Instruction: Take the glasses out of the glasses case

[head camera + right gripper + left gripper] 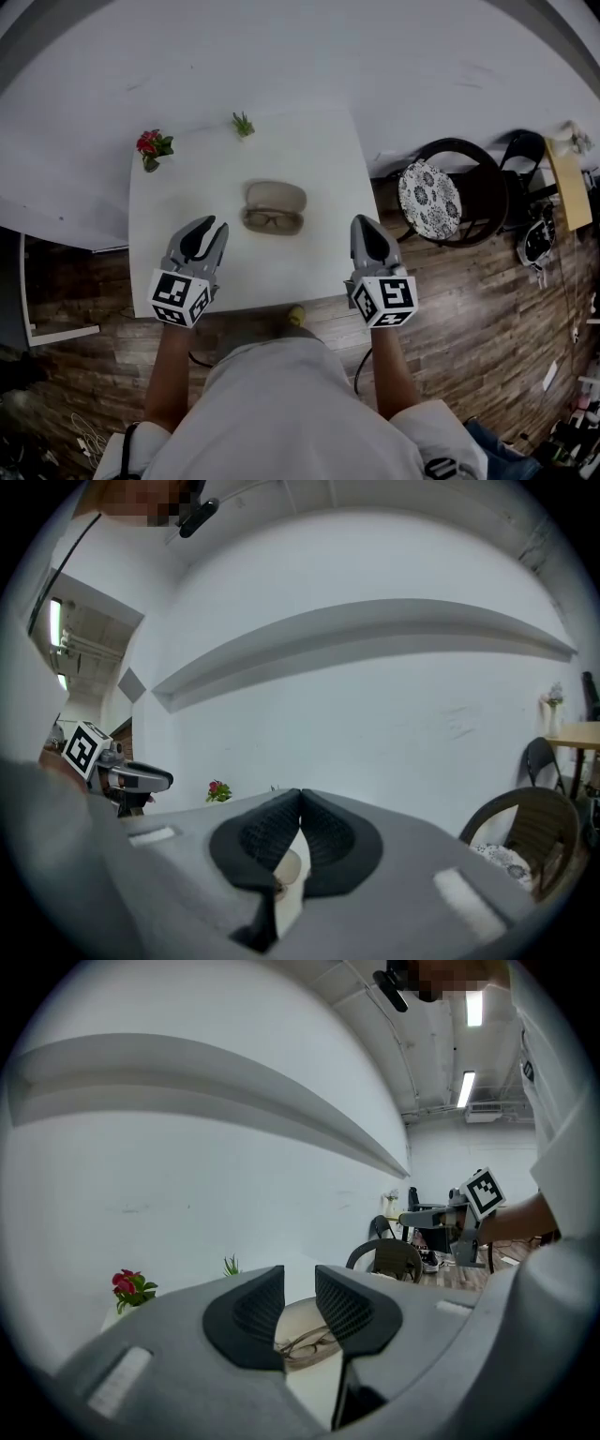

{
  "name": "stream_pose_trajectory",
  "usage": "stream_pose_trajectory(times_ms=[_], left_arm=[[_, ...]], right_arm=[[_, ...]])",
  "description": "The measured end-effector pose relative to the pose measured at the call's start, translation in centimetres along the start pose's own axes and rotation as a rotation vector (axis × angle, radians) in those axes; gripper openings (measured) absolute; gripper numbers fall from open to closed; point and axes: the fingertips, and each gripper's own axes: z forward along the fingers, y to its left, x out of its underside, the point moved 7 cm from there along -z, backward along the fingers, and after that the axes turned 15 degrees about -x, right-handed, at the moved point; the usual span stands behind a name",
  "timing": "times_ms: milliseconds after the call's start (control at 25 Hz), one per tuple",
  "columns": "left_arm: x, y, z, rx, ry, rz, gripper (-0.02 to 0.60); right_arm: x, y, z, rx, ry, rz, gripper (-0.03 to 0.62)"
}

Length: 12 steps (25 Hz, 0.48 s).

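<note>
An open beige glasses case [275,196] lies in the middle of the white table [319,159], with the brown-framed glasses [273,220] resting in its near half. My left gripper [216,228] hovers over the table's near left part, a little short of the case and to its left. Its jaws stand slightly apart with nothing between them. In the left gripper view [299,1302] the glasses [305,1342] show through that gap. My right gripper [362,221] is held at the table's right edge, shut and empty. Between its pads [301,803] only a sliver of the case [289,866] shows.
A red flower pot [150,146] stands at the table's far left corner and a small green plant [244,123] at the far edge. A dark chair with a patterned cushion [429,199] is just right of the table. A white wall lies beyond.
</note>
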Motion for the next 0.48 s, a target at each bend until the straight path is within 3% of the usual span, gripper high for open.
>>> stream_pose_trajectory(times_ms=[480], left_arm=[[-0.1, 0.9, 2.4, 0.067, 0.017, 0.011, 0.114]], right_arm=[[0.2, -0.5, 2.0, 0.036, 0.015, 0.023, 0.003]])
